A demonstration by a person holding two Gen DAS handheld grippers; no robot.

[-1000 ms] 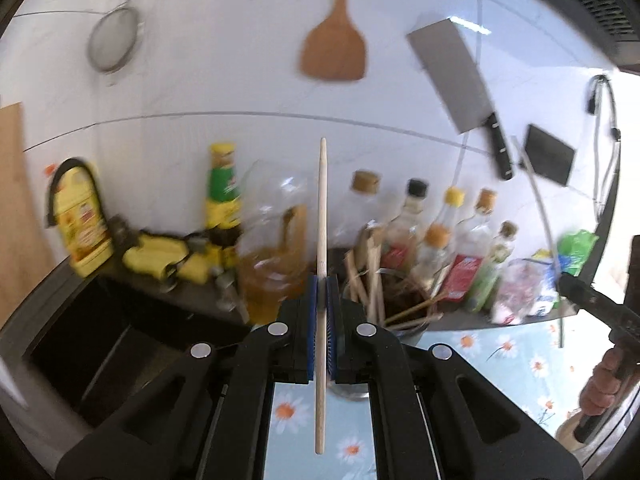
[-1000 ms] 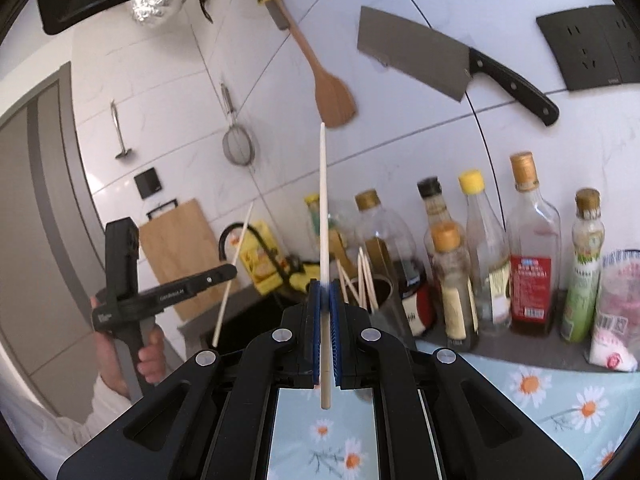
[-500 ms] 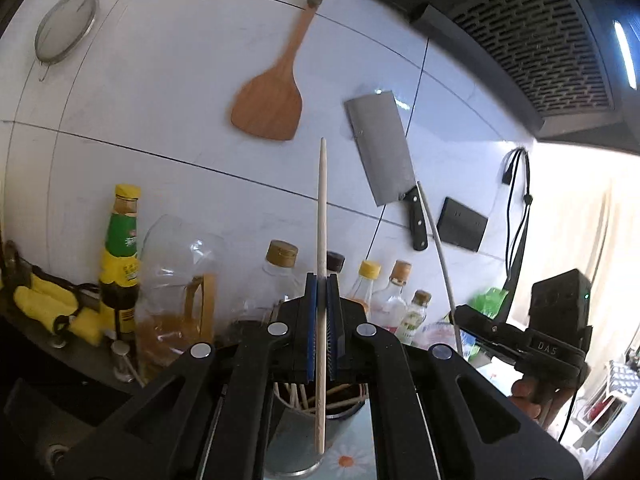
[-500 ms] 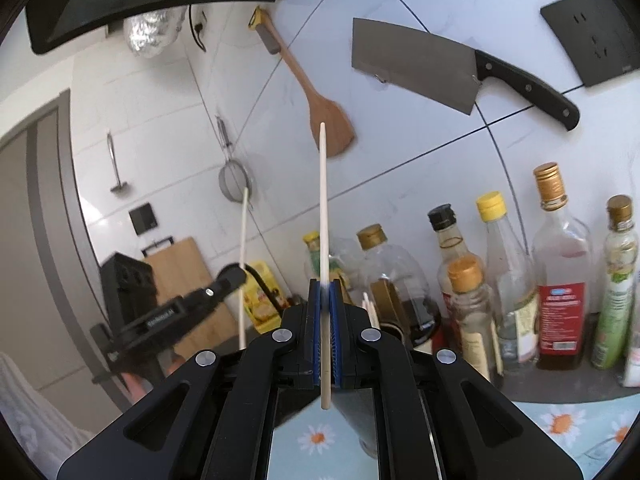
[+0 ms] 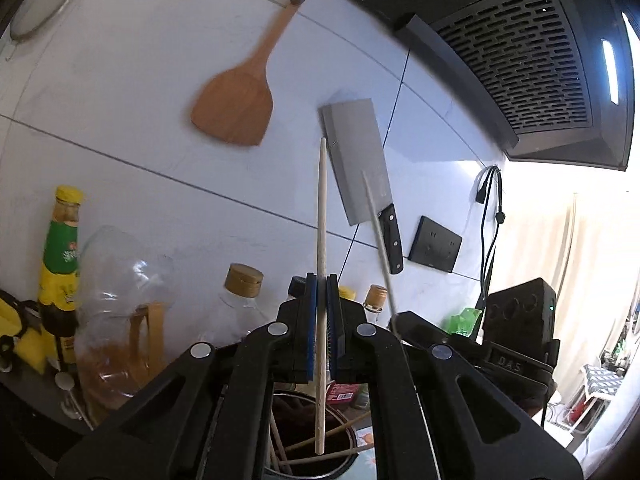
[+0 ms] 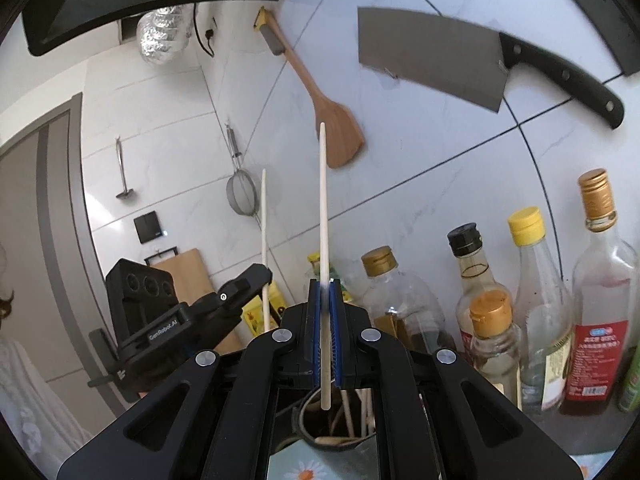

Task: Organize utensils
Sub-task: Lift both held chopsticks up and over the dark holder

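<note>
Both chopsticks point(image 5: 321, 216) now above holder point(image 5: 344, 458) (upright, clamped).

Left wrist view: wooden spatula point(image 5: 236, 112) hangs on the white tiled wall, upper centre-left. Cleaver point(image 5: 356, 168) hangs right of it, blade up, tilted. Black range hood point(image 5: 516, 60) fills upper right. Black wall socket point(image 5: 435, 244) at centre right, a cable point(image 5: 490, 216) hanging beside it. Strainer point(image 5: 40, 4) at upper left. Green-labelled bottle point(image 5: 62, 256) and clear jug point(image 5: 120, 292) at lower left.

Right wrist view: bottles point(image 6: 540, 300) grouped at lower right; cutting board point(image 6: 188, 276) leans at centre left.
</note>
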